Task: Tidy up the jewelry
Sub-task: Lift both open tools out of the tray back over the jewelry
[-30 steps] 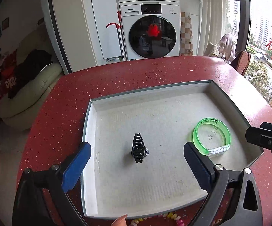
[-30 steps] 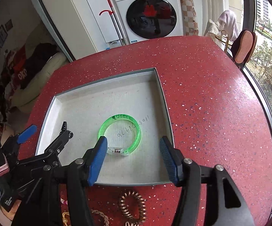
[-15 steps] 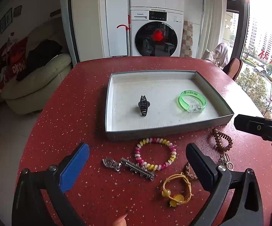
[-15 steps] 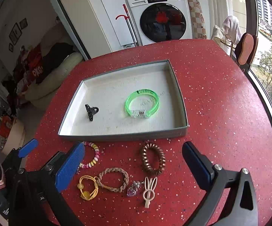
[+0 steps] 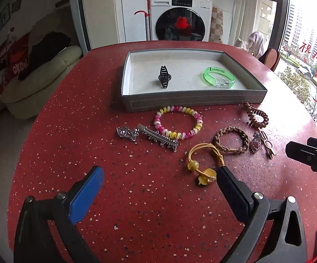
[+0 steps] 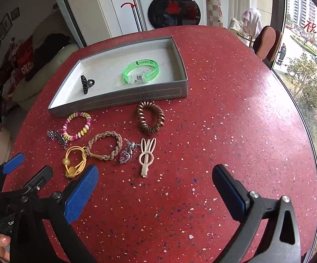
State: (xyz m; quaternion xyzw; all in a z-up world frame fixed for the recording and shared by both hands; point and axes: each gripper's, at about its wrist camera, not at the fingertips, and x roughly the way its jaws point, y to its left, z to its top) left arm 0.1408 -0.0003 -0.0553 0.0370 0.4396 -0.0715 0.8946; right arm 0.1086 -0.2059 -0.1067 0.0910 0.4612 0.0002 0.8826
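A grey tray (image 5: 193, 102) (image 6: 119, 100) on the red table holds a black claw clip (image 5: 164, 76) (image 6: 86, 83) and a green bangle (image 5: 218, 77) (image 6: 141, 71). In front of it lie a pink-yellow bead bracelet (image 5: 178, 121) (image 6: 77, 126), a silver clip (image 5: 158, 138), a yellow hair tie (image 5: 204, 161) (image 6: 75, 159), a braided tie (image 5: 232, 140) (image 6: 104, 145), a brown coil tie (image 5: 256, 115) (image 6: 150, 117) and a cream rabbit clip (image 6: 146, 155). My left gripper (image 5: 158, 175) and right gripper (image 6: 156, 175) are both open, empty, held back above the table's near part.
A small purple gem charm (image 6: 126, 154) lies beside the rabbit clip. The table's round edge (image 6: 307, 131) runs along the right by a window. A washing machine (image 5: 180, 22) and a sofa (image 5: 38, 81) stand beyond the table.
Both grippers have drawn back and up from over the tray toward the near side of the table. The loose jewelry in front of the tray has come into view.
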